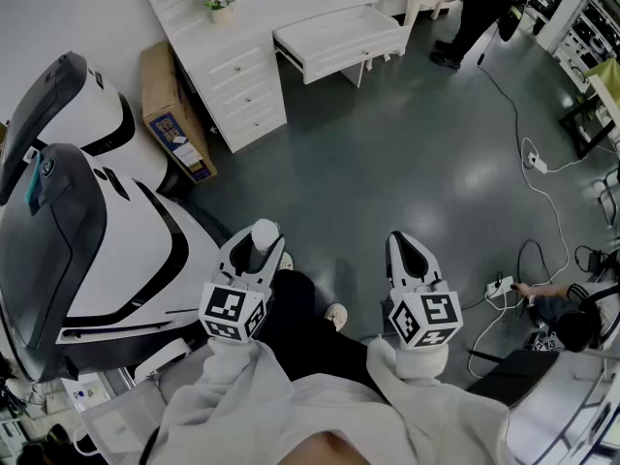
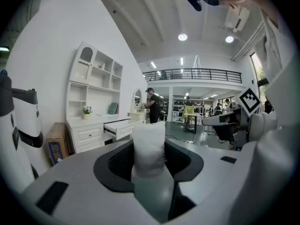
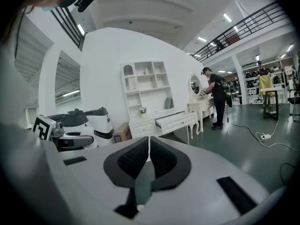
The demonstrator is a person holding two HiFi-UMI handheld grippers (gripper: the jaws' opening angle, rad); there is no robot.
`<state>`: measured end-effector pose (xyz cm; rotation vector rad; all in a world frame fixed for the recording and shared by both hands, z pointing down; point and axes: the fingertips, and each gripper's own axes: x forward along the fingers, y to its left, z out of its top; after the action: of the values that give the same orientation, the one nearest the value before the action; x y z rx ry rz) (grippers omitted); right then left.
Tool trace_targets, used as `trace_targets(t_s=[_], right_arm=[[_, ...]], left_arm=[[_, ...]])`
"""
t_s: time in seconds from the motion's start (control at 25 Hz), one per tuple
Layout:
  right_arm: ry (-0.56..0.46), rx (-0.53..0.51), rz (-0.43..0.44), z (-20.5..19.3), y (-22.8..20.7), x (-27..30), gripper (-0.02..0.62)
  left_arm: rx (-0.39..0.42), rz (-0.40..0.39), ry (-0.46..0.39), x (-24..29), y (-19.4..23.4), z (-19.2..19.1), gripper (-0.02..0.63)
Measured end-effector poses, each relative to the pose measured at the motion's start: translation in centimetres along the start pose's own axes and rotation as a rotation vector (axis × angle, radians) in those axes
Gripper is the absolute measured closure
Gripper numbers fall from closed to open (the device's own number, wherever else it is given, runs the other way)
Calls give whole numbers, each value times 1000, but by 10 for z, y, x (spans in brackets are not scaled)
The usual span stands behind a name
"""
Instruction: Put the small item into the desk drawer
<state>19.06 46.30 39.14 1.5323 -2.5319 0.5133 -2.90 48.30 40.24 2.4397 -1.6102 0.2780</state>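
A small white roll-shaped item (image 2: 149, 146) stands upright between the jaws of my left gripper (image 2: 149, 158), which is shut on it; in the head view the white item (image 1: 263, 233) pokes out of the left gripper (image 1: 254, 250). My right gripper (image 3: 148, 157) is shut with nothing between its pads, and in the head view the right gripper (image 1: 407, 255) hangs beside the left one above the floor. The white desk (image 1: 254, 27) stands far ahead with its drawer (image 1: 339, 39) pulled open; the same open drawer (image 2: 118, 128) (image 3: 176, 121) shows in both gripper views.
Large white and black machines (image 1: 68, 231) stand close on the left. A cardboard box (image 1: 174, 114) leans beside the desk. A person (image 1: 480, 13) stands by a dressing table at the back. Cables and a power strip (image 1: 499, 287) lie on the floor at right, near a crouching person (image 1: 567, 323).
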Motion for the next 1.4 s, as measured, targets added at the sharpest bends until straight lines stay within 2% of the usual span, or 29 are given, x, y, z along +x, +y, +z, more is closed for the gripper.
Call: trace_targets(t_s=[0.16, 0.44, 0.56, 0.8, 1.12, 1.4], right_arm=[[-16, -2, 19, 2, 19, -2, 557], [-57, -24, 1, 15, 28, -9, 557], [-77, -14, -13, 16, 30, -11, 557], [-69, -71, 21, 10, 45, -15, 557], [-62, -48, 18, 3, 40, -21, 557], [-54, -54, 21, 8, 35, -5, 557]], left_arm=[[-20, -16, -9, -14, 5, -2, 414], [1, -40, -29, -17, 8, 12, 414], [2, -35, -26, -23, 8, 9, 414], [-18, -10, -36, -37, 6, 0, 414], [-11, -20, -32, -40, -8, -5, 414], [-8, -32, -31, -22, -4, -3, 414]])
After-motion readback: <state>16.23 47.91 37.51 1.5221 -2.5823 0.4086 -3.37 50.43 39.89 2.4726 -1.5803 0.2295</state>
